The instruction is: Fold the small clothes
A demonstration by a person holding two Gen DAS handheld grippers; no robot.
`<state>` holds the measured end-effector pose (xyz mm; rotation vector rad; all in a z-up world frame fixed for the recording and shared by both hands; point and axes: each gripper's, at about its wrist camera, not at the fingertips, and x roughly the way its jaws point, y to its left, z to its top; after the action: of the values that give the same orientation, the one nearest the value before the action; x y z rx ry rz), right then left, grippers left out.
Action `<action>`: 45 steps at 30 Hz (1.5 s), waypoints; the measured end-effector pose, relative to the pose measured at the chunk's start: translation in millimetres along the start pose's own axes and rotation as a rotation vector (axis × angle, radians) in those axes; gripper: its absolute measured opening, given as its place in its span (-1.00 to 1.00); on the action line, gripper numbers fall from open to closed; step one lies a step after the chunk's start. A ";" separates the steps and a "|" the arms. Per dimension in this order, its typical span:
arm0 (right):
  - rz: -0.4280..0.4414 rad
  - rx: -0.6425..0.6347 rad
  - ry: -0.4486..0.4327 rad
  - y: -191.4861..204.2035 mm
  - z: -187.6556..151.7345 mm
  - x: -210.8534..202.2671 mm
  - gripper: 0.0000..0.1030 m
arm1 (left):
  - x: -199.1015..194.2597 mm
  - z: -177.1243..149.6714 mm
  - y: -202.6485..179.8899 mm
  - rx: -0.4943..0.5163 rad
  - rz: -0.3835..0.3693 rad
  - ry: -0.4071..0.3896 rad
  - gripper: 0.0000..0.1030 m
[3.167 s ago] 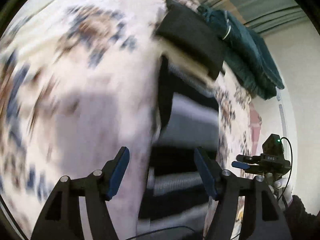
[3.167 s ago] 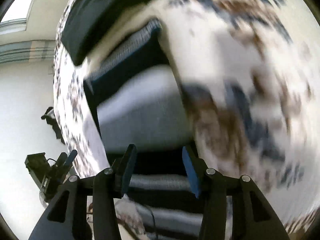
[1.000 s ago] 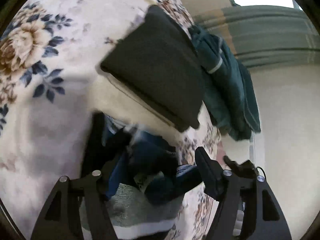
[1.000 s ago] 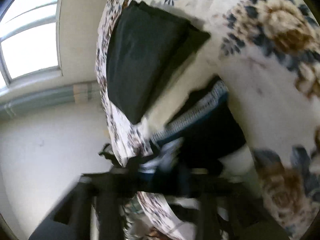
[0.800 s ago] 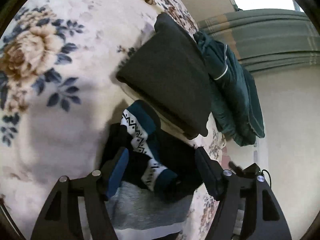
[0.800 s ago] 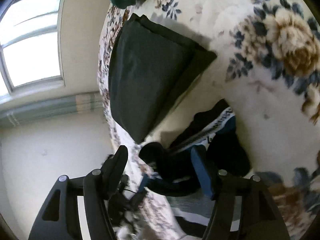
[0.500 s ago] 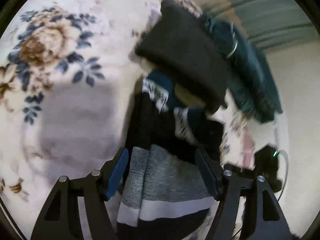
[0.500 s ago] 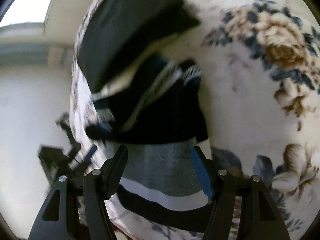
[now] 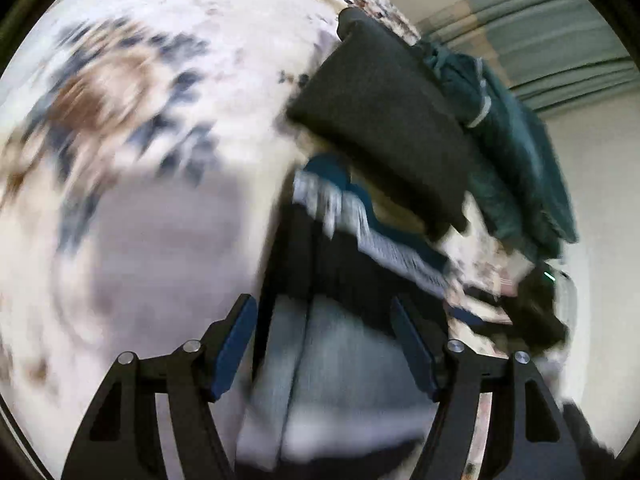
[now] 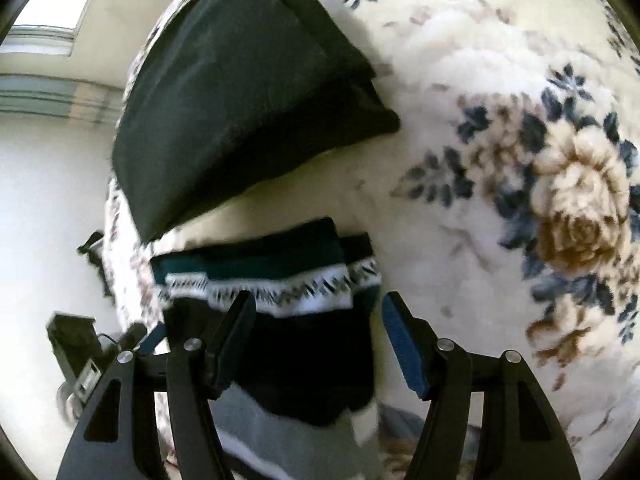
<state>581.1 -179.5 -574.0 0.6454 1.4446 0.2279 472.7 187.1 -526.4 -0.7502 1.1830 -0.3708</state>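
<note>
The knitted sweater (image 10: pixel 280 312), lying on the flowered bed (image 10: pixel 500 140) just in front of the dark folded cloth (image 10: pixel 240 92), looks soft, light and floppy, best pinched at a hem or corner; both tongs (image 9: pixel 320 336) (image 10: pixel 316 328) gape empty.

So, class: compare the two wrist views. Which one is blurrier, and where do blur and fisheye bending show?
Left wrist view: heavy motion smear across the floral blanket and striped garment; only the left gripper stays crisp. Right wrist view: far sharper, blanket flowers readable, slight blur on the garment's patterned band. Both bend strongly at the rim.
</note>
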 end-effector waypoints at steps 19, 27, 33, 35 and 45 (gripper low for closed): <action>0.252 -0.039 0.403 -22.0 -8.9 92.9 0.80 | 26.6 -161.2 57.7 -0.466 -0.241 -0.178 0.37; 0.280 0.019 0.221 -10.1 -38.7 80.2 -0.35 | -1.0 -114.2 35.0 -0.380 -0.156 -0.223 -0.54; 0.333 0.268 0.070 -33.4 -152.0 8.9 -0.51 | -54.9 -62.7 32.5 -0.190 -0.109 -0.117 -0.57; 0.323 0.345 0.049 -37.9 -209.3 -10.5 -0.55 | -51.4 -53.3 37.0 -0.152 -0.120 -0.018 -0.56; 0.198 0.569 0.215 -79.1 -353.8 4.9 0.16 | -54.2 -83.2 46.5 -0.058 0.091 0.131 0.02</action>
<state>222.8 -145.2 -618.1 1.2607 1.6643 0.0342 370.8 226.3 -536.1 -0.7280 1.3518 -0.3142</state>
